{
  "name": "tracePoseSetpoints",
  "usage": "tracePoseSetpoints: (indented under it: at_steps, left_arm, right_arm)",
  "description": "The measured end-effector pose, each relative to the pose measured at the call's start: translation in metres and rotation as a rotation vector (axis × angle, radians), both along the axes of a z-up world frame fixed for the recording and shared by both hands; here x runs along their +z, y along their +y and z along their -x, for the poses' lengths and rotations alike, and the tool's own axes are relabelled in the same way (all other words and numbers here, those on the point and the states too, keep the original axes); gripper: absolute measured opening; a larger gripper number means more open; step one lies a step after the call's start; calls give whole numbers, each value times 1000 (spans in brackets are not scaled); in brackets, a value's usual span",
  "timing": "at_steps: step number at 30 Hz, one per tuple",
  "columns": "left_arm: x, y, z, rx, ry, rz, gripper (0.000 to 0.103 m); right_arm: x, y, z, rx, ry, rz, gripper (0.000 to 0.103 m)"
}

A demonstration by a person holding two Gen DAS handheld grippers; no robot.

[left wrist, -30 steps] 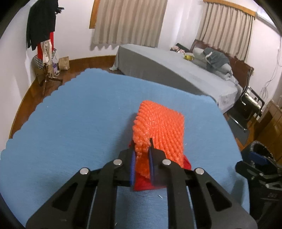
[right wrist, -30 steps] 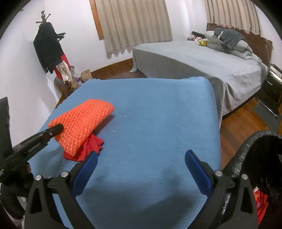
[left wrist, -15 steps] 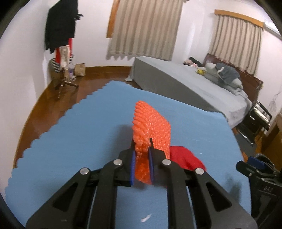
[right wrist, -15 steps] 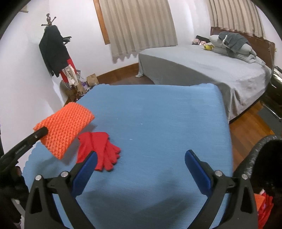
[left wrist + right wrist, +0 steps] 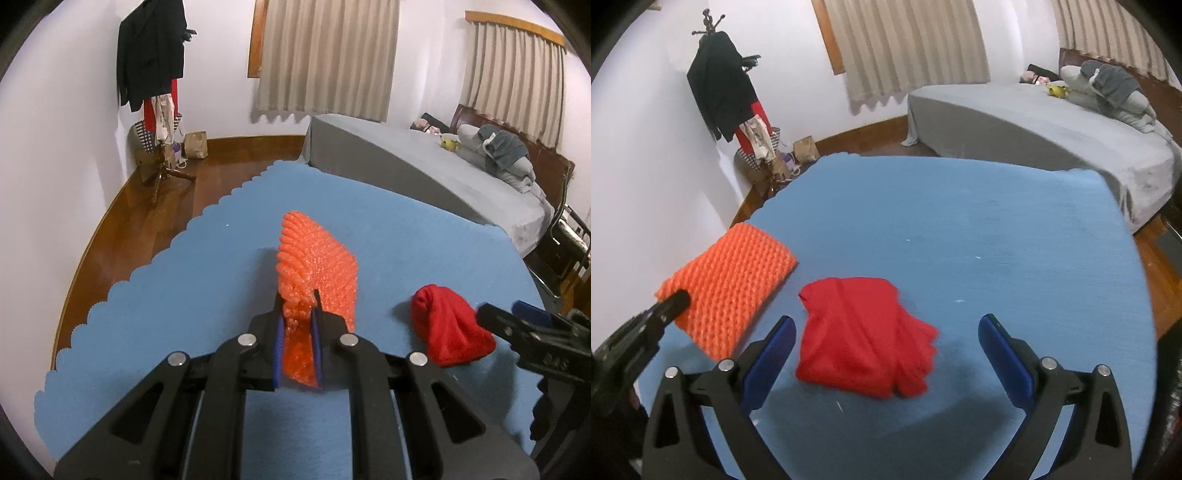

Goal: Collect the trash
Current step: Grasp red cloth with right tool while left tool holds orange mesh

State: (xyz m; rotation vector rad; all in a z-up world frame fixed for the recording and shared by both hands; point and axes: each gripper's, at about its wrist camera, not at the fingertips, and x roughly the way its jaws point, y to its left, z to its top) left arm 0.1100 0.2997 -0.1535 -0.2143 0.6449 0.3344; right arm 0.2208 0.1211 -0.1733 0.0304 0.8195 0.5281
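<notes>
Covering the table, blue cloth (image 5: 960,236); left claw (image 5: 298,314) pinching orange foam (image 5: 321,266), right claw (image 5: 886,332) spread.

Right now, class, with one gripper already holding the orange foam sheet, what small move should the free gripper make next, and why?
Probably lower the right gripper and close it on the red cloth. Its jaws stand open with the cloth lying loose on the blue table cover just ahead, while the left gripper is clamped on the orange foam sheet.
</notes>
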Motion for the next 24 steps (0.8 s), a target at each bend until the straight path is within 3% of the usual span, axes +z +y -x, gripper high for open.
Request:
tracePoseSetpoints:
  at_steps: [7,10,13,15,17,24]
  left_arm:
    - [-9,8,7,7,7,16,12]
    - [-11,11,6,9,10,23,12]
    - [-12,10,5,10,14,26,12]
    - [-13,10,6,10,13,27,12]
    - [-13,10,6,9,12,27,12]
    - [-6,0,6,-18,-7,17,12]
  right_arm:
    - [-13,25,-15,24,36,44,90]
    - [-20,28,-19,36,61,57,78]
    - [-26,28,-22,54,98,61,62]
    - [-25,28,-20,70,97,64,38]
    - [-23,25,-20,99,124,31,24]
    - [4,3,1,115,73,-29,20]
